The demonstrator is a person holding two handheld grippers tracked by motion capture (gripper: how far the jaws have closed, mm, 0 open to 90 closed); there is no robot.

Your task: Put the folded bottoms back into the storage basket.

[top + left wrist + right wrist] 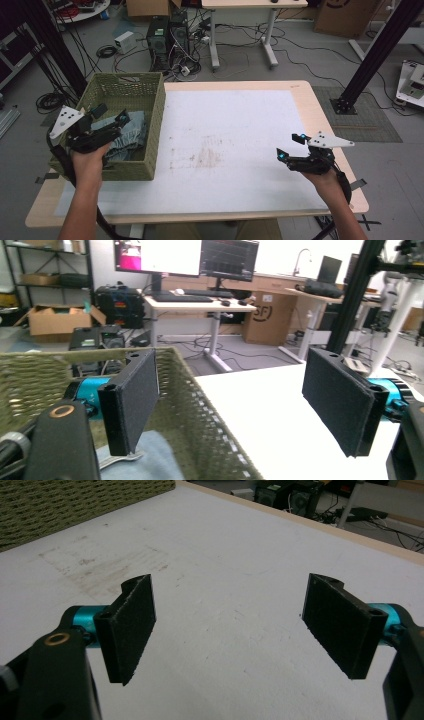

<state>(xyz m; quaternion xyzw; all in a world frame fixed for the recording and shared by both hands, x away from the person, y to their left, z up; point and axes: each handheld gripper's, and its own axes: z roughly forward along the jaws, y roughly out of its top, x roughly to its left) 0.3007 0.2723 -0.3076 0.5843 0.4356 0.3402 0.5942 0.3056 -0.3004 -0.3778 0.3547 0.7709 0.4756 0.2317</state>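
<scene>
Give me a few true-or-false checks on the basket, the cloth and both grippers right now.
1. The blue cloth lies inside the green basket. True.
2. The left gripper is clamped on the cloth. False: its jaws stand apart with nothing between them, above the basket.
3. The right gripper is open over the white mat. True.
4. The basket sits at the table's right end. False: it sits at the left end, by the left gripper.
5. A second cloth lies on the mat. False: the mat shows just faint stains.
</scene>
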